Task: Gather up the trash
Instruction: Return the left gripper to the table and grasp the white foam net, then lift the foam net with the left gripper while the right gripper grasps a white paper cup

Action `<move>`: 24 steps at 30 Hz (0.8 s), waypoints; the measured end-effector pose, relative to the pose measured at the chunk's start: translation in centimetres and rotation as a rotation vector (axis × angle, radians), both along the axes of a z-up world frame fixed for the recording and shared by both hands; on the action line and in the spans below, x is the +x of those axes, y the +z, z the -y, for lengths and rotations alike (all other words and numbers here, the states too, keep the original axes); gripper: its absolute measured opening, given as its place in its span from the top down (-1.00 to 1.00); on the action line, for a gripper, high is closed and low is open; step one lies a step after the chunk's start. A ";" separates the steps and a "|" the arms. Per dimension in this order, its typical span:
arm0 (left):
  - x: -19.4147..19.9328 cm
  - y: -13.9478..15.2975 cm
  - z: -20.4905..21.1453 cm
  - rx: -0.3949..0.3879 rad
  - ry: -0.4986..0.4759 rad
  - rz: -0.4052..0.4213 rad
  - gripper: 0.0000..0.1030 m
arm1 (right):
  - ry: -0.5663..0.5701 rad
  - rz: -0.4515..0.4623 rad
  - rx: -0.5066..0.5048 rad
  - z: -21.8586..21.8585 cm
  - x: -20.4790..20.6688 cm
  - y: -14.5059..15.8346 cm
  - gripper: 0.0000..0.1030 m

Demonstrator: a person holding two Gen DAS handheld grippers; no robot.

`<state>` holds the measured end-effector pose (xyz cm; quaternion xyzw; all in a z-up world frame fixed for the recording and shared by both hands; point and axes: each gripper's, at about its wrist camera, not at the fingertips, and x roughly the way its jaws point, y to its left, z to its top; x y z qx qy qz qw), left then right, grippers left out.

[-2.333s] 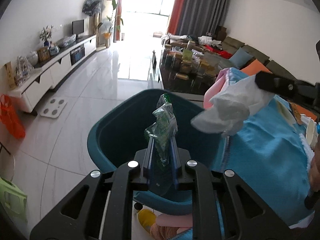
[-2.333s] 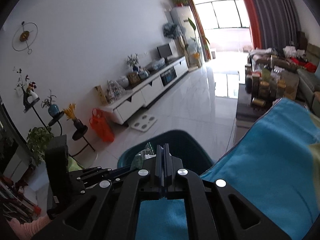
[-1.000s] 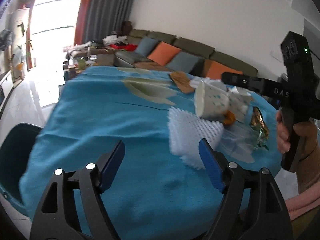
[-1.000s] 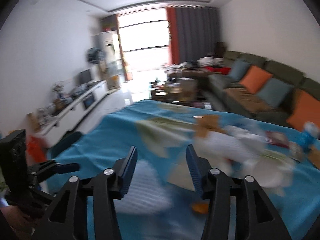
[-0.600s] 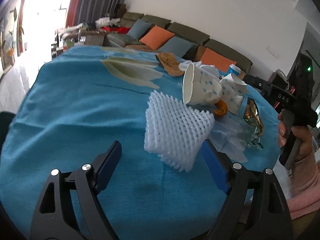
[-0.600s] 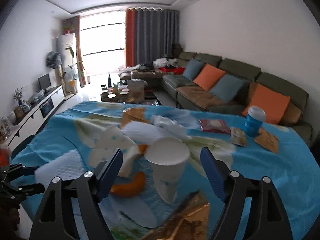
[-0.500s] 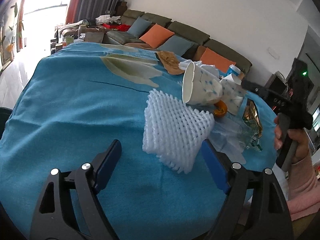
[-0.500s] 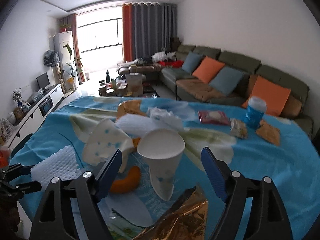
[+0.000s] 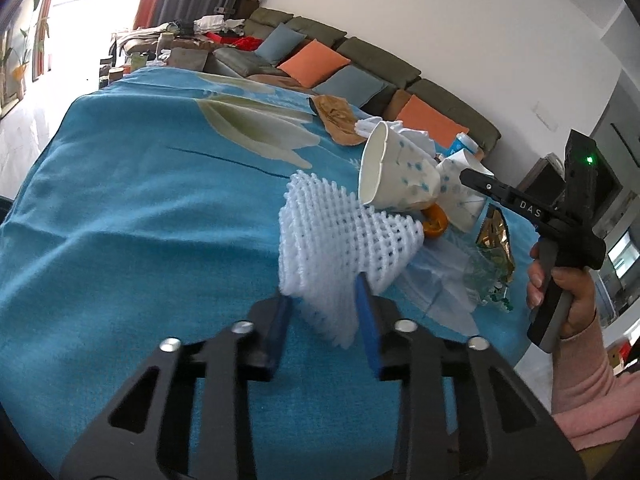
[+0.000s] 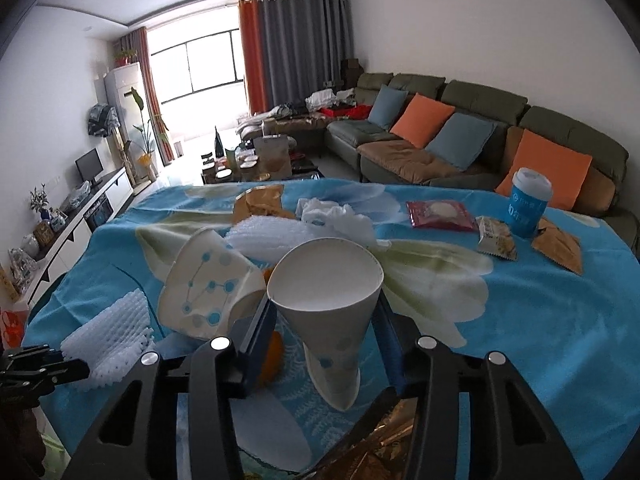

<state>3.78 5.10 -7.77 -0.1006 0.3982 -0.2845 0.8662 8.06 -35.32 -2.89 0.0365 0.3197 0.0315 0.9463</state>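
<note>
The left gripper [image 9: 324, 312], which held a green plastic wrapper over a dark teal bin earlier, is now turned to the table with the blue flowered cloth [image 9: 140, 208], and the wrapper and the bin are no longer seen. Its jaws, wide open half a second ago, are closing, and the white foam fruit net [image 9: 340, 236] is now found between the blue pads [image 9: 366, 324]. The right gripper [image 10: 324, 332], earlier shut and empty above the bin, is brought over the table too. Its jaws are closing around the white paper cone cup with blue dots [image 10: 326, 300], which is now framed closely between them.
</note>
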 end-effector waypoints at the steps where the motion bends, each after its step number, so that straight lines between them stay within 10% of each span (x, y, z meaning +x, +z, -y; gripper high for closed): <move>1: 0.0 0.1 -0.1 0.000 0.004 0.003 0.58 | 0.000 0.007 0.000 0.0 -0.1 0.2 0.11; 24: -2.0 2.9 -2.5 0.004 0.049 0.121 0.72 | 0.014 0.092 0.054 -0.2 -1.7 3.1 0.12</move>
